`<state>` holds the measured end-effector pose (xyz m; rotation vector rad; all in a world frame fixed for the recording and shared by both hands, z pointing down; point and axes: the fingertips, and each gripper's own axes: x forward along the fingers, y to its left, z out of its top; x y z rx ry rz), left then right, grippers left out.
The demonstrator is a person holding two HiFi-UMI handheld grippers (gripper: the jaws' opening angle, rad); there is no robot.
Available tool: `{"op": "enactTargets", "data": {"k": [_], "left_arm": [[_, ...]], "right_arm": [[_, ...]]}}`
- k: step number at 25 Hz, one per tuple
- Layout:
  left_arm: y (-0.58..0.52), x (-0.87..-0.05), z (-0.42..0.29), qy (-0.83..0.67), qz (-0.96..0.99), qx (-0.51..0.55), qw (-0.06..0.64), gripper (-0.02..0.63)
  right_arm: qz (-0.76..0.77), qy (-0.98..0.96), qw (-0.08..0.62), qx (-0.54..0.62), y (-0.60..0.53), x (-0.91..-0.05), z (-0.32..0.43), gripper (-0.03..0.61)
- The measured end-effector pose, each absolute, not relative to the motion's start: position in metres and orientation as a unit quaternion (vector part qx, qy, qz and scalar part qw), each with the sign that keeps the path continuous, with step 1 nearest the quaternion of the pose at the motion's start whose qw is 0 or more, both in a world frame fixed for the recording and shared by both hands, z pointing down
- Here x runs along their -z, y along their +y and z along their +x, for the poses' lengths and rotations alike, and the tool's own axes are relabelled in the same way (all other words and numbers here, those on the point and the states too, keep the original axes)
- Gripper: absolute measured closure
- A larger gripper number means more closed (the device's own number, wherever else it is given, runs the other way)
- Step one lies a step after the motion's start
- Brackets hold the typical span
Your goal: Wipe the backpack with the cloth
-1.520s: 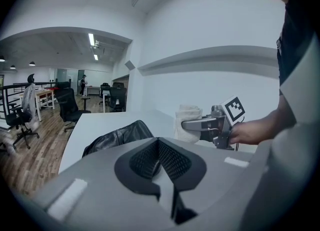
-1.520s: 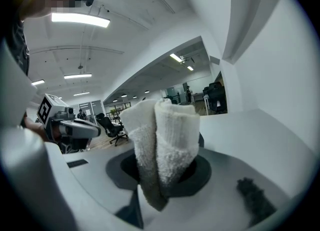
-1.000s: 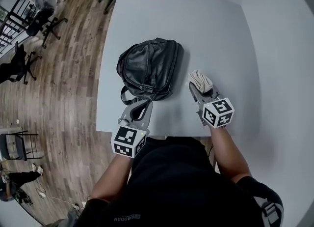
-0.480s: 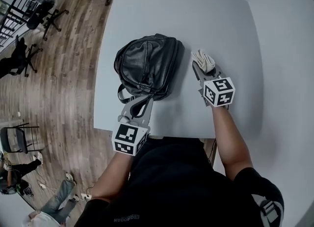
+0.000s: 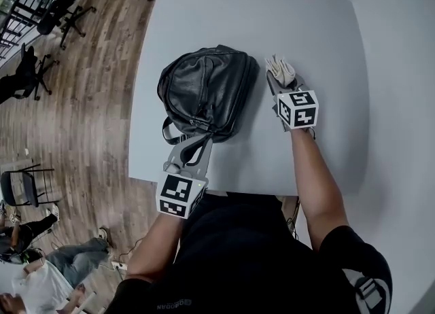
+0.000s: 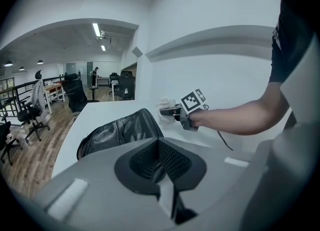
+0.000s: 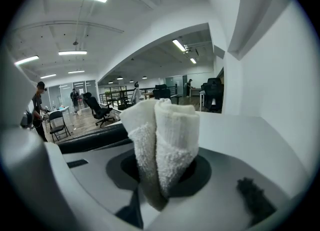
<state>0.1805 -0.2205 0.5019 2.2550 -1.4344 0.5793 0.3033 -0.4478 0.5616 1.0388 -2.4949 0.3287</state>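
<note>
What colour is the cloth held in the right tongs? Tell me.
Off-white. The cloth shows best in the right gripper view.

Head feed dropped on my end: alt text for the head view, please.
The right gripper holds a folded white cloth just beside the right edge of a black backpack lying on a white table. The left gripper sits at the backpack's near end, by its strap.
</note>
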Motion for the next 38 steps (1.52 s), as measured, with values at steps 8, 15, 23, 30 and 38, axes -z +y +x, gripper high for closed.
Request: {"op": "enactTargets", "data": {"k": [8, 15, 23, 30, 38], "left_arm": [[-0.216, -0.511, 0.173, -0.522, 0.799, -0.208, 0.213, 0.607], [-0.208, -0.509, 0.173, -0.521, 0.802, -0.207, 0.208, 0.607], [-0.2, -0.51, 0.168, -0.523, 0.802, -0.204, 0.206, 0.607], [-0.19, -0.509, 0.167, -0.517, 0.807, -0.2, 0.201, 0.607], [-0.178, -0.502, 0.16, -0.515, 0.813, -0.193, 0.191, 0.607]], "right_arm": [[0.364, -0.895, 0.236, -0.102, -0.455, -0.578, 0.292, 0.48], [0.351, -0.9, 0.244, -0.09, -0.445, -0.575, 0.28, 0.48], [0.349, -0.9, 0.25, -0.08, -0.436, -0.575, 0.276, 0.48], [0.355, -0.898, 0.249, -0.078, -0.419, -0.572, 0.277, 0.48], [0.366, -0.892, 0.253, -0.079, -0.394, -0.571, 0.279, 0.48]]}}
